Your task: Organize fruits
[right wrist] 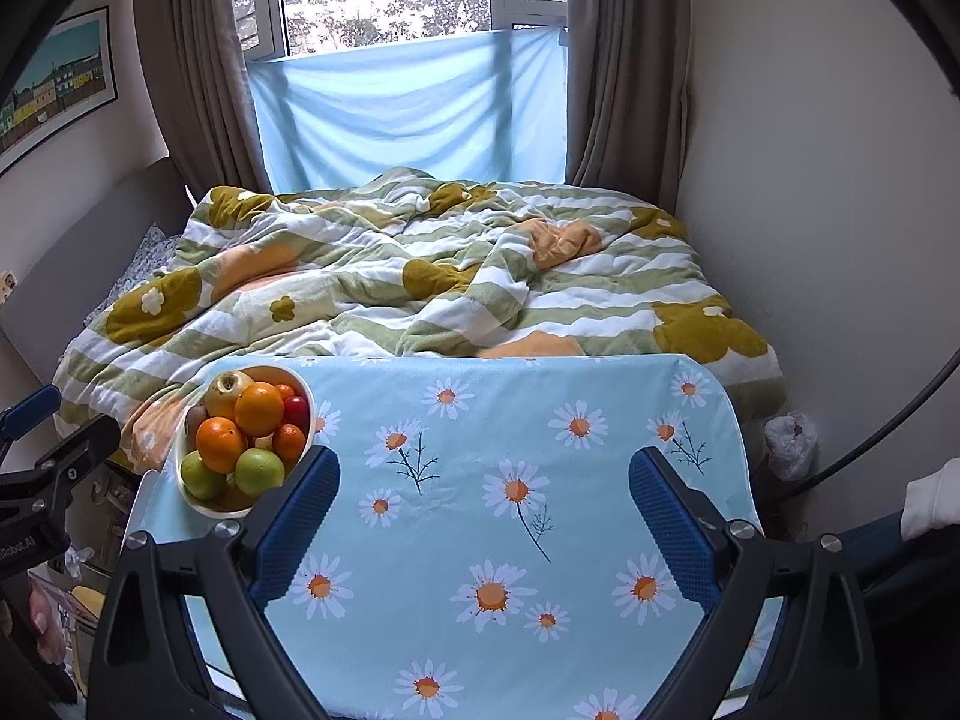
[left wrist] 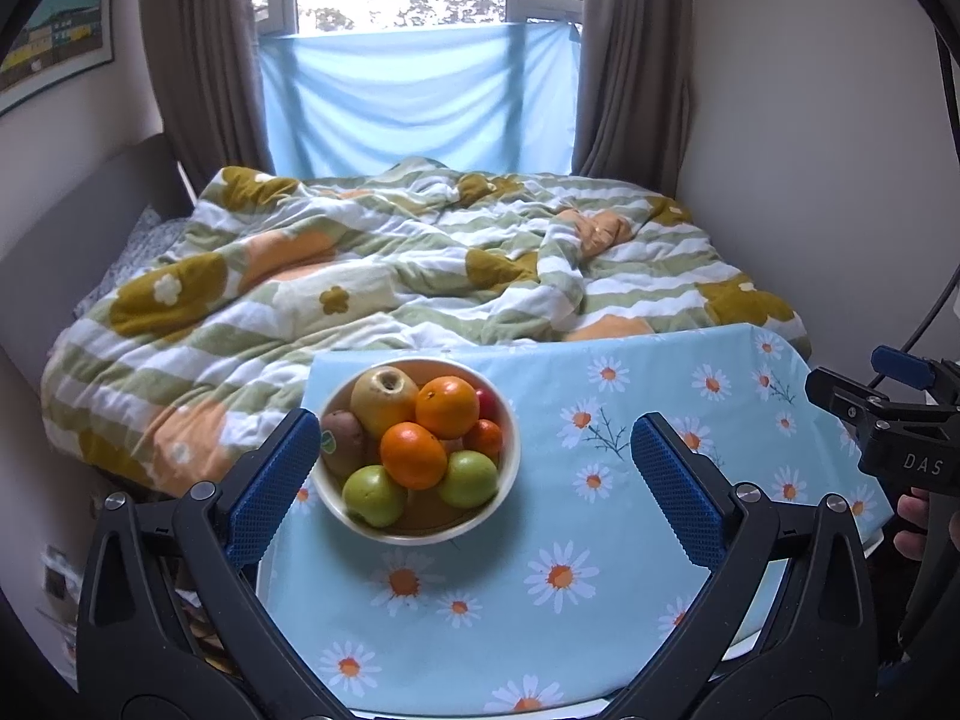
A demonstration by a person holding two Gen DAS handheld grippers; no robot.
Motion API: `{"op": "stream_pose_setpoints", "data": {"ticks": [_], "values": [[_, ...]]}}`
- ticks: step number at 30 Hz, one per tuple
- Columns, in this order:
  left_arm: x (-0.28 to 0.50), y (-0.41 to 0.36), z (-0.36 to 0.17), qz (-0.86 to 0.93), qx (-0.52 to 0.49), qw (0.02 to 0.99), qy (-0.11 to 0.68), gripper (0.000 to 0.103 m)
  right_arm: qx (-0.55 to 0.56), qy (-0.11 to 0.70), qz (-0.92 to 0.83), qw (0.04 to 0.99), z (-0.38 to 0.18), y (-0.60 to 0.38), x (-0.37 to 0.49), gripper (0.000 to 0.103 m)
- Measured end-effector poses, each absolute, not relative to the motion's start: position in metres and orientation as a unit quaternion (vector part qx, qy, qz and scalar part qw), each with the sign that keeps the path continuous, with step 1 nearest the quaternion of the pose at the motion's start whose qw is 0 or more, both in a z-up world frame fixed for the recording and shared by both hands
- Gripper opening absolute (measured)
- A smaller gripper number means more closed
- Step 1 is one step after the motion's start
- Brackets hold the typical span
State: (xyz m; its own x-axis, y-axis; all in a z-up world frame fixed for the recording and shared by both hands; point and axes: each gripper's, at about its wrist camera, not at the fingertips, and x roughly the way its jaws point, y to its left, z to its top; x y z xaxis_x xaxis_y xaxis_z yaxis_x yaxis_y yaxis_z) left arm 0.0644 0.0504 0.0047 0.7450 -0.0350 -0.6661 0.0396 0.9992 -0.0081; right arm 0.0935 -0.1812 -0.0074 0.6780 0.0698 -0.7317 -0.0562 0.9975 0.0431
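A white bowl (left wrist: pixel 507 468) full of fruit stands on the left part of a table under a light blue daisy cloth (left wrist: pixel 570 570). It holds oranges (left wrist: pixel 447 407), green apples (left wrist: pixel 373 495), a yellow apple (left wrist: pixel 384 396), a kiwi (left wrist: pixel 342 441) and something red. My left gripper (left wrist: pixel 477 480) is open and empty, its blue fingers on either side of the bowl and just short of it. My right gripper (right wrist: pixel 483 510) is open and empty over the middle of the cloth (right wrist: pixel 510 480), with the bowl (right wrist: pixel 180 474) at its left.
A bed with a green striped flower quilt (left wrist: pixel 372 282) lies right behind the table. Walls close in on both sides. A white plastic bag (right wrist: pixel 792 444) sits by the table's right edge. The other gripper's body shows at each view's edge (left wrist: pixel 888 420).
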Motion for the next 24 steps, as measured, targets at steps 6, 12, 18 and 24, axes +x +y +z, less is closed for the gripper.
{"op": "stream_pose_setpoints", "data": {"ticks": [6, 12, 18, 24], "values": [[0.0638, 0.0510, 0.0056, -0.021, 0.001, 0.935, 0.354, 0.103, 0.009, 0.398, 0.034, 0.917, -0.0055, -0.1803, 0.0944, 0.096], [0.0638, 0.0508, 0.0054, -0.020, 0.001, 0.935, 0.354, 0.103, 0.009, 0.396, 0.032, 0.918, -0.0026, -0.1795, 0.0952, 0.096], [0.0636, 0.0509, 0.0052, -0.021, 0.001, 0.935, 0.354, 0.103, 0.008, 0.396, 0.032, 0.918, -0.0015, -0.1795, 0.0952, 0.096], [0.0642, 0.0498, 0.0047, -0.019, 0.001, 0.934, 0.356, 0.103, 0.008, 0.395, 0.032, 0.918, -0.0017, -0.1792, 0.0949, 0.096]]}}
